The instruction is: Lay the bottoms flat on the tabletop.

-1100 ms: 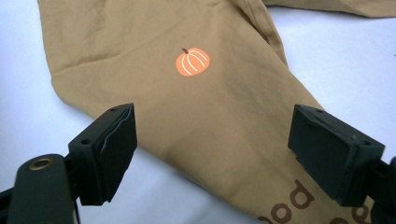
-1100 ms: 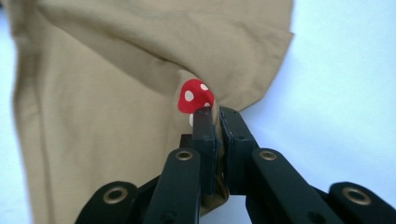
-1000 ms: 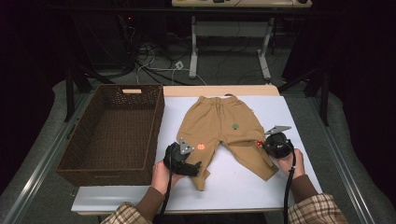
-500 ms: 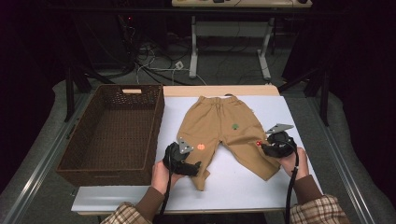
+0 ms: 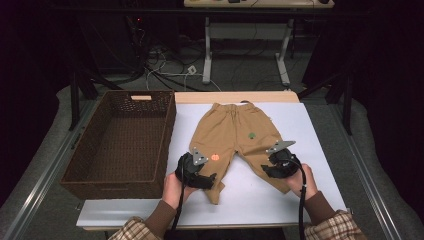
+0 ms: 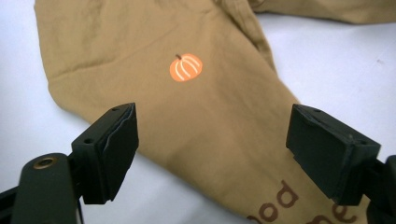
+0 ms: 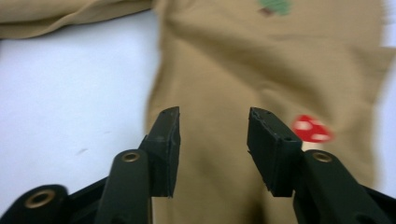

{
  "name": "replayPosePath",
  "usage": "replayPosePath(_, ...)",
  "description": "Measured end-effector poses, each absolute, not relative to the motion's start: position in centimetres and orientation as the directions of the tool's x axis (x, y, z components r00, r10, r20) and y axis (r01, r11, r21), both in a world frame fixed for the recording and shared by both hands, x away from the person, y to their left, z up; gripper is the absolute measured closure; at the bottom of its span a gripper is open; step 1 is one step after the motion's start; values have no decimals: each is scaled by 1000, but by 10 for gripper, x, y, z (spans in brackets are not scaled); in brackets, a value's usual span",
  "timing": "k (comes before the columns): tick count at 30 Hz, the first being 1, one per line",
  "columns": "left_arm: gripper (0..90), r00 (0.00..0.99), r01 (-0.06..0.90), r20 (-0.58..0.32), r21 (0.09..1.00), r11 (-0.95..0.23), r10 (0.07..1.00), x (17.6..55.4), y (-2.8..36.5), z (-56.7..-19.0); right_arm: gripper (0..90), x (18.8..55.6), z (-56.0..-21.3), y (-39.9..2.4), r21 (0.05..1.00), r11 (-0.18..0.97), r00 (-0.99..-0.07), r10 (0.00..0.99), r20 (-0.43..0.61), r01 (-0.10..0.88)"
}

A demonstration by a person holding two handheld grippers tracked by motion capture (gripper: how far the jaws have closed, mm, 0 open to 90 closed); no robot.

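High view: small tan cotton trousers (image 5: 240, 145) with printed motifs are laid flat on the white worktop (image 5: 320, 130), waistband at the far edge, legs spread toward the person. A dark brown woven basket (image 5: 120, 145), nothing in it, is set just beside the worktop sheet on the left.

Left gripper (image 5: 200, 175) is held over the lower end of the trouser leg on that side, near the orange pumpkin print (image 5: 215, 156). In the left gripper view its jaws are seen wide apart, straddling the leg above the fabric; no cloth is pinched, and the pumpkin print (image 6: 186, 67) lies beyond them.

Right gripper (image 5: 274, 167) is held over the other leg near its hem. In the right gripper view its jaws are seen partly open, having just been opening; the tan cloth lies beneath the gap, nothing is gripped. A red mushroom print (image 7: 312, 129) is seen just beside one jaw, a green tree print (image 7: 275, 5) farther up.

Step judged in hand: straightening the legs ahead of a fold, with both grippers between grasps. Whether the basket is the final destination cannot be told.

Next move, as judged: each hem edge is to be pinched cleanly, both layers taken, then the legs lifted together so the fabric is not dragged askew.
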State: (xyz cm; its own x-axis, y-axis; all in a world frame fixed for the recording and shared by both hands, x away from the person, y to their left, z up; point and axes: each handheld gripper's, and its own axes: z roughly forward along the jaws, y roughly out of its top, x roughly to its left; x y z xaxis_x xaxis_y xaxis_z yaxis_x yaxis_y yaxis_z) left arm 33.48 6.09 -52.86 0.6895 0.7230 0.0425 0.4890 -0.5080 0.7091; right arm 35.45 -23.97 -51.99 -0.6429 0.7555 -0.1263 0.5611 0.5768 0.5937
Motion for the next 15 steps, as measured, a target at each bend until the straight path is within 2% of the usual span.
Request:
replayPosePath(4,189,693,495,54,690,-528,719,333,56,-529,552,358,-534,-234,569,595,-686,724,-72,568)
replayPosePath(10,206,712,479,56,690,-543,700,331,51,-529,558,362,-544,-231,561,585,-694,719,-26,585)
replayPosePath(15,213,717,480,49,688,-544,695,331,51,-530,706,361,-544,-228,572,587,-703,711,-26,573)
